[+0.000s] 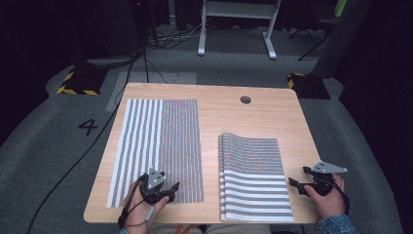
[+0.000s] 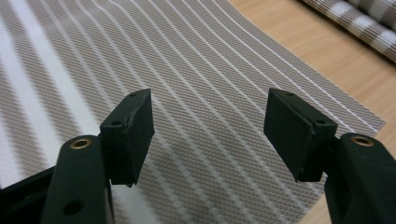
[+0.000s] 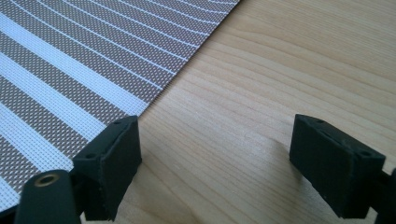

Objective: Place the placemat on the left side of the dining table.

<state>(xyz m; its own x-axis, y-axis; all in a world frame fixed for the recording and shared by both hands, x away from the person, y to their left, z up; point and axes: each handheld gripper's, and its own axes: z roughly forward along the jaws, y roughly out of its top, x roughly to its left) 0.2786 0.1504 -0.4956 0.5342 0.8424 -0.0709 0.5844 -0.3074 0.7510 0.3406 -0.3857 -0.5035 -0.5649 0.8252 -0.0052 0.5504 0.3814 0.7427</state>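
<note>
A wooden counter (image 1: 272, 117) stands on grey carpet (image 1: 44, 146) (a black "4" (image 1: 87, 126) marked on it); white desk legs (image 1: 236, 29) behind, dark surroundings

woven mesh placemat (image 2: 196, 70) (matt, coarse weave); smooth pale wood table (image 3: 280, 70).

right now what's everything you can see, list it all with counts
single mat: 1, grey and white striped, flat on table's left half
stack of mats: 1 pile, same stripes, table's right half near front edge
table: 1, light wood, round hole near far edge
white frame: 1, on floor behind table
left gripper: 1, black, jaws open over single mat's near end
right gripper: 1, black, jaws open, beside the stack
</note>
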